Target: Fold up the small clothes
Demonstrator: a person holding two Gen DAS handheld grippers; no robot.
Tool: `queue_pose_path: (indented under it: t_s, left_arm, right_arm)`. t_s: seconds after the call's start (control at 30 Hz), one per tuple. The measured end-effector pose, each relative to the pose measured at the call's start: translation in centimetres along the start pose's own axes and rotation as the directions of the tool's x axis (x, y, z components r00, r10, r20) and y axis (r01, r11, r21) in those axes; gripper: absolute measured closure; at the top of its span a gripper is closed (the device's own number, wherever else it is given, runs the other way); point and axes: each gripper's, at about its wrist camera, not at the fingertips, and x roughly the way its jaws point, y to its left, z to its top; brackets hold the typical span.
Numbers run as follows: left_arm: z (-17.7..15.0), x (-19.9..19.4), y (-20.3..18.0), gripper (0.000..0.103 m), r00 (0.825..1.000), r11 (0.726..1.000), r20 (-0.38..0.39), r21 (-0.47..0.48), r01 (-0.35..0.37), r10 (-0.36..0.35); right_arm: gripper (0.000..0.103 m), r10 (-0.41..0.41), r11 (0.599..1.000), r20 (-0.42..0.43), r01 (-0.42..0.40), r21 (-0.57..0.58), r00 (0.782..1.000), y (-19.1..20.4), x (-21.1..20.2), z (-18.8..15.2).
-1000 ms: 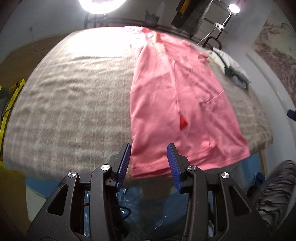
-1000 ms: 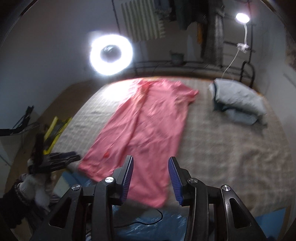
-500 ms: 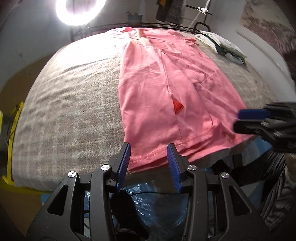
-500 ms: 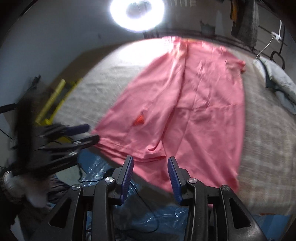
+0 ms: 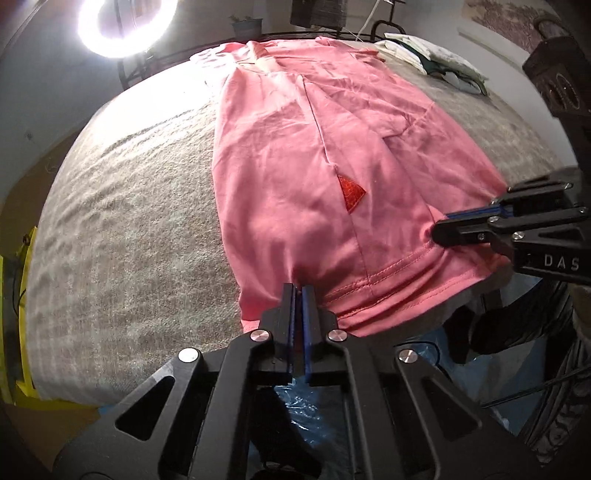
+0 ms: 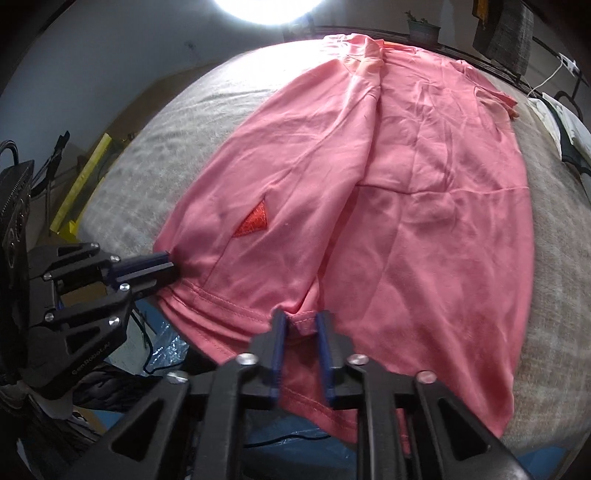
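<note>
Pink shirt (image 5: 295,155) flat on grey-blanketed bed (image 5: 122,221), ring light (image 5: 122,22) at 11 o'clock.
Folded clothes pile (image 5: 436,59) lies at 1 o'clock; left gripper (image 5: 298,291) and right gripper (image 6: 301,321) both pinch the stitched hem.

A glaring round white ring light (image 5: 120,22) blows out the far grey woven bedcover (image 5: 129,206); fisheye edges curve darkly, and the room's corners seem dim, perhaps underexposed.
</note>
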Motion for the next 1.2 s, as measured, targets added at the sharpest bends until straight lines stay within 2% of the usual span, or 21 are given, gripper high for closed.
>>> queue_pose_path:
  t_s: [0.17, 0.27, 0.37, 0.4, 0.5, 0.57, 0.6, 0.7, 0.77, 0.8, 0.83, 0.9, 0.93, 1.0, 1.1, 1.2]
  left_arm:
    - [-0.3, -2.5, 2.8, 0.103, 0.997, 0.989, 0.067, -0.145, 0.042, -0.032]
    - [-0.8, -4.3, 4.8, 0.103, 0.993, 0.968, 0.113, -0.242, 0.065, -0.039]
    - [-1.3, -5.7, 5.5, 0.103, 0.987, 0.961, 0.157, -0.266, 0.079, -0.037]
    - [-1.4, -5.7, 5.5, 0.103, 0.987, 0.962, 0.157, -0.26, 0.079, -0.039]
    - [-1.7, -4.8, 5.2, 0.103, 0.993, 0.966, 0.118, -0.252, 0.055, -0.026]
    - [-1.9, -4.8, 5.5, 0.103, 0.993, 0.961, 0.116, -0.271, 0.058, -0.027]
    - [-1.9, -5.2, 5.8, 0.103, 0.991, 0.957, 0.127, -0.283, 0.065, -0.03]
    - [-1.9, -6.1, 6.5, 0.103, 0.988, 0.952, 0.154, -0.3, 0.058, -0.011]
    - [-1.9, -5.8, 6.6, 0.103, 0.99, 0.955, 0.143, -0.292, 0.043, -0.001]
    - [-2.0, -5.4, 6.4, 0.103, 0.992, 0.959, 0.129, -0.282, 0.029, 0.008]
    - [-2.1, -4.9, 6.0, 0.103, 0.994, 0.964, 0.107, -0.265, 0.01, 0.019]
    - [-2.3, -3.7, 5.0, 0.103, 0.995, 0.977, 0.062, -0.205, -0.059, 0.073]
    - [-2.4, -3.4, 4.8, 0.103, 0.995, 0.979, 0.051, -0.19, -0.075, 0.086]
    - [-2.5, -2.8, 4.7, 0.103, 0.994, 0.979, 0.028, -0.182, -0.095, 0.102]
    - [-2.7, -2.6, 5.1, 0.103, 0.996, 0.975, 0.01, -0.205, -0.089, 0.093]
    - [-2.8, -3.1, 5.3, 0.101, 0.992, 0.972, 0.015, -0.202, -0.12, 0.125]
  right_arm:
    - [0.102, 0.158, 0.979, 0.044, -0.162, 0.125, 0.986, -1.5, -0.9, 0.7]
    - [0.103, 0.298, 0.929, 0.105, -0.313, 0.198, 0.949, -1.9, -2.4, 1.0]
    - [0.103, 0.397, 0.873, 0.161, -0.426, 0.237, 0.904, -1.8, -3.7, 1.2]
    - [0.103, 0.41, 0.866, 0.177, -0.443, 0.233, 0.895, -1.5, -4.1, 1.3]
    - [0.103, 0.36, 0.904, 0.181, -0.391, 0.176, 0.915, -0.4, -4.4, 1.2]
    - [0.103, 0.353, 0.902, 0.129, -0.373, 0.218, 0.927, -0.8, -2.9, 0.8]
    - [0.103, 0.363, 0.892, 0.106, -0.378, 0.249, 0.926, -1.3, -2.3, 0.5]
    - [0.103, 0.427, 0.837, 0.144, -0.451, 0.31, 0.893, -2.1, -2.0, 0.5]
    - [0.103, 0.467, 0.807, 0.18, -0.5, 0.314, 0.866, -2.1, -2.8, 0.6]
    - [0.103, 0.473, 0.805, 0.197, -0.512, 0.299, 0.859, -1.9, -3.4, 0.6]
    - [0.103, 0.47, 0.812, 0.203, -0.511, 0.281, 0.859, -1.8, -3.5, 0.4]
    - [0.103, 0.439, 0.838, 0.18, -0.473, 0.272, 0.88, -1.5, -2.6, -0.2]
    - [0.103, 0.435, 0.839, 0.148, -0.459, 0.293, 0.888, -1.4, -1.5, -0.6]
    - [0.103, 0.437, 0.836, 0.095, -0.442, 0.324, 0.895, -1.4, 0.7, -1.5]
    - [0.102, 0.382, 0.876, 0.043, -0.377, 0.303, 0.923, -0.7, 2.4, -1.7]
    - [0.091, 0.367, 0.894, 0.035, -0.363, 0.265, 0.93, -0.6, 1.4, -1.3]
